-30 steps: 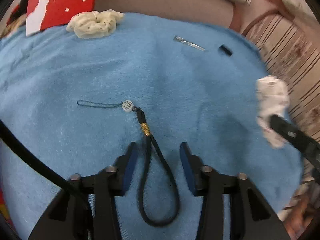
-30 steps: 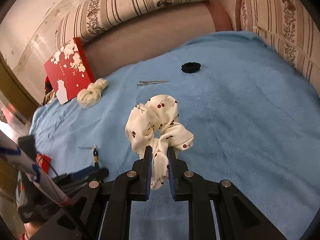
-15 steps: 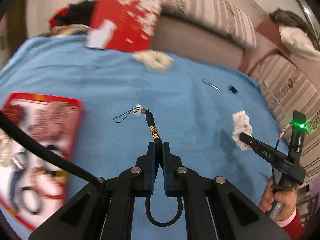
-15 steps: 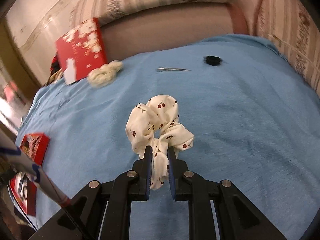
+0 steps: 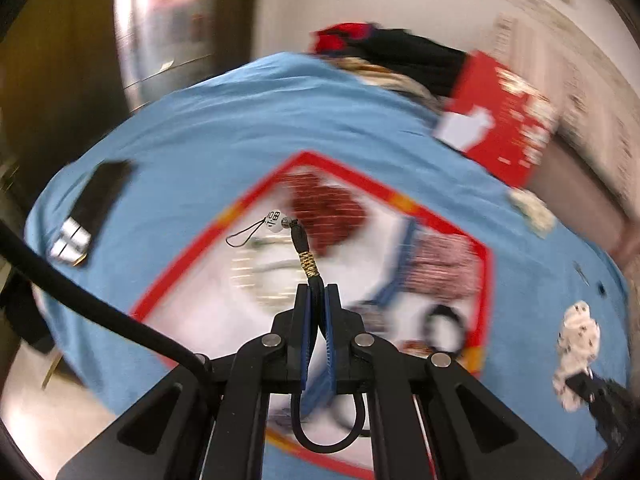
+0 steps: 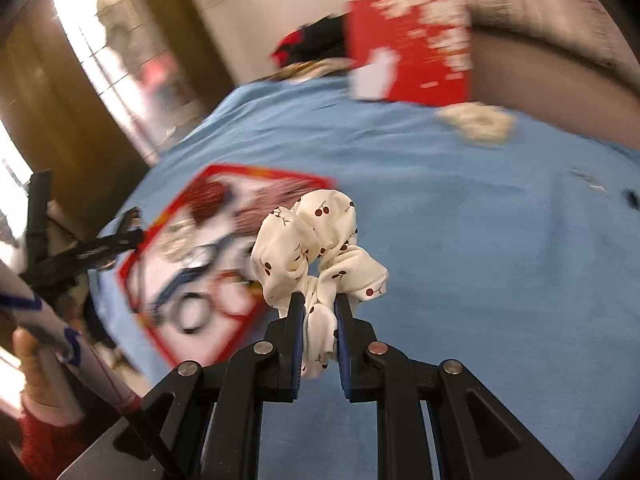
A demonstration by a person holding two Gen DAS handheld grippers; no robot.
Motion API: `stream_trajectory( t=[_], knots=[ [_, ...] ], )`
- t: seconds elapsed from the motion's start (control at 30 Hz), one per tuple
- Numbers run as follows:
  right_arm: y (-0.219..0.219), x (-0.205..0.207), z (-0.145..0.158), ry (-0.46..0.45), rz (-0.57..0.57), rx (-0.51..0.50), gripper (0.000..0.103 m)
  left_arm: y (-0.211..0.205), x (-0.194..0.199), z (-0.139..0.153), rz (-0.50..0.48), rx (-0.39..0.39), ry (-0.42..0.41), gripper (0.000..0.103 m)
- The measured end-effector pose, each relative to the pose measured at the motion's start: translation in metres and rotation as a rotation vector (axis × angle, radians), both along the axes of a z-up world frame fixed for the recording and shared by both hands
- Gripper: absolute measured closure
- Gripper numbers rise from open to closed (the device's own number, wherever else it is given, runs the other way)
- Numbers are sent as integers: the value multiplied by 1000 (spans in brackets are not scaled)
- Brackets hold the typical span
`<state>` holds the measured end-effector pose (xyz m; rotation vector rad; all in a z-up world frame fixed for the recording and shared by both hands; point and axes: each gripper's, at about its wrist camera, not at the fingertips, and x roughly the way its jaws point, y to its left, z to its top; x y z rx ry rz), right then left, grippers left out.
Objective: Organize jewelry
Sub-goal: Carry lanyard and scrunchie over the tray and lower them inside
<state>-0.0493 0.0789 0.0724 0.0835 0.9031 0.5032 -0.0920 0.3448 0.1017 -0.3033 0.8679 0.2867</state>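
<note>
While both views blur, left tongs (image 5: pixel 318 294) pinch the black charm strap (image 5: pixel 303 246) above the red-rimmed tray (image 5: pixel 486 276); right tongs (image 6: pixel 319 303) clamp the cherry-print scrunchie (image 6: pixel 316 244) over the blue blanket (image 6: pixel 480 248), beside that tray.

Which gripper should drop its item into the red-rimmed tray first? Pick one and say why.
Left. The left gripper is shut on the black strap charm, which already hangs over the red-rimmed tray. The right gripper, holding the cherry scrunchie, is beside it.
</note>
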Motion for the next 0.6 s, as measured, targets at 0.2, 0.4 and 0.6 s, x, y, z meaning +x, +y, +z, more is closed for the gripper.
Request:
stream_trajectory(
  t=[0.2,0.4,0.6],
  knots=[
    [93,1,-18,45,162,-41,87,59,-6,-25,108,-43,36,97],
    [140,2,-38,99,238,-59,87,79,8,-35,131,-87,29,96],
    [171,-6,-49,113,299,-86,87,81,3,-31,134,-116,-19,73]
  ],
)
